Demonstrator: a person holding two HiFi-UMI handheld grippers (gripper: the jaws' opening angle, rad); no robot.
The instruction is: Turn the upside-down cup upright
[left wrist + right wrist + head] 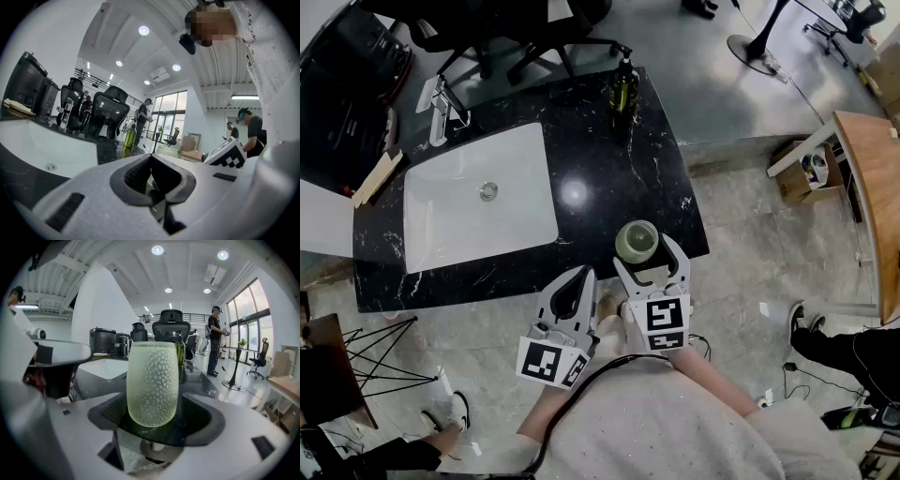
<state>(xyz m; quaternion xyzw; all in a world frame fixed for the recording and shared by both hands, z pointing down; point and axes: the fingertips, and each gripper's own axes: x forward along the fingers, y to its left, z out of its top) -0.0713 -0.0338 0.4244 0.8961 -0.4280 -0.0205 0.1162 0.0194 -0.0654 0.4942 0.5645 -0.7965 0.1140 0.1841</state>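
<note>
A pale green dimpled cup [637, 241] [153, 383] stands on the black marble counter [609, 178] near its front right corner. Its rounded narrower end rests on the counter and its wide flat end is up. My right gripper [646, 254] [154, 405] is open, one jaw on each side of the cup's lower part, with a gap between each pad and the glass. To its left, my left gripper [583, 275] [151, 156] hangs off the counter's front edge. It is shut with nothing in it.
A white sink basin [478, 197] with a chrome faucet [441, 108] fills the counter's left half. A dark green bottle [623, 89] stands at the far right corner. Office chairs [516, 28] sit behind the counter, and a wooden table [872, 187] is on the right.
</note>
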